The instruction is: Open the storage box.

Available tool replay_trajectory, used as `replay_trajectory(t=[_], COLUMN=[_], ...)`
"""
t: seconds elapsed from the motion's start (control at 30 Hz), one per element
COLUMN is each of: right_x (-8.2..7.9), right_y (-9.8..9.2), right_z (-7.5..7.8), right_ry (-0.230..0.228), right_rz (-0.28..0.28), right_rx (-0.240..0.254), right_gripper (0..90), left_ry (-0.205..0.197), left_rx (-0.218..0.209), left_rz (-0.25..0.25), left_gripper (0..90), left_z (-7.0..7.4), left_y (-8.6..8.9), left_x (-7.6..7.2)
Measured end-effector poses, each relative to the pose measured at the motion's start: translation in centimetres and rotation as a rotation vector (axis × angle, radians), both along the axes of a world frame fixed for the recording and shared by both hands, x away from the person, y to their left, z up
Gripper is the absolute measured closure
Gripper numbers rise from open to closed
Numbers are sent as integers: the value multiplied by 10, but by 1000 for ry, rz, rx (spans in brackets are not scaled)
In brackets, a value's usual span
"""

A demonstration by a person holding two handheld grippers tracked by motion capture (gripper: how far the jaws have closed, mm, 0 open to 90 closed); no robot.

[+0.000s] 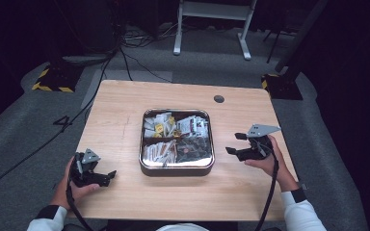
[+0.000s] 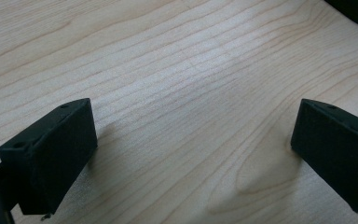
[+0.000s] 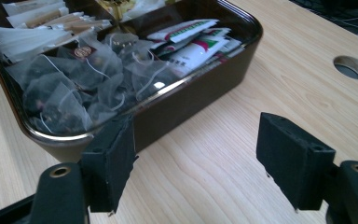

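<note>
A square metal tin [image 1: 211,163] sits mid-table, split into compartments of tea bags and sachets. My right gripper [image 1: 237,143] hovers just right of the tin, open, jaws pointing at its side with nothing between them. In the right gripper view the tin's dark wall [image 3: 200,95] lies just beyond the open gripper [image 3: 200,163], with clear mesh tea bags [image 3: 74,88] in its near compartment and red-and-white sachets [image 3: 191,44] behind. My left gripper [image 1: 107,177] rests at the table's front left, open; the left gripper view has bare wood between the gripper's [image 2: 191,154] wide jaws.
The wooden table [image 1: 125,103] has a round cable hole [image 1: 218,99] at its back right. Paper-wrapped sticks [image 1: 159,151] and yellow packets [image 1: 161,126] fill the tin's left compartments. Cables trail from both grippers off the front edge.
</note>
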State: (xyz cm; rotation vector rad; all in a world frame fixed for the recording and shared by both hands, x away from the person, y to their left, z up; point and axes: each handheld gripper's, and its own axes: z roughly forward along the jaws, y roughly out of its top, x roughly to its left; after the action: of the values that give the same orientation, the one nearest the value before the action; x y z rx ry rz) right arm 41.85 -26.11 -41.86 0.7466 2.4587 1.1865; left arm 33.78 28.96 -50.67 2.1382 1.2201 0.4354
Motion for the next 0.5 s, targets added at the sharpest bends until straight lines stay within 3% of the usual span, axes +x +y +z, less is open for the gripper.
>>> replay_trajectory(t=[0.5], right_x=[21], right_y=[47], right_z=[9], right_ry=[2], right_rz=[76], right_rx=[-12], right_gripper=[290], left_ry=[-1], left_rx=[1], left_rz=[1], left_gripper=[5], left_z=[0], left_y=[0], left_x=[0])
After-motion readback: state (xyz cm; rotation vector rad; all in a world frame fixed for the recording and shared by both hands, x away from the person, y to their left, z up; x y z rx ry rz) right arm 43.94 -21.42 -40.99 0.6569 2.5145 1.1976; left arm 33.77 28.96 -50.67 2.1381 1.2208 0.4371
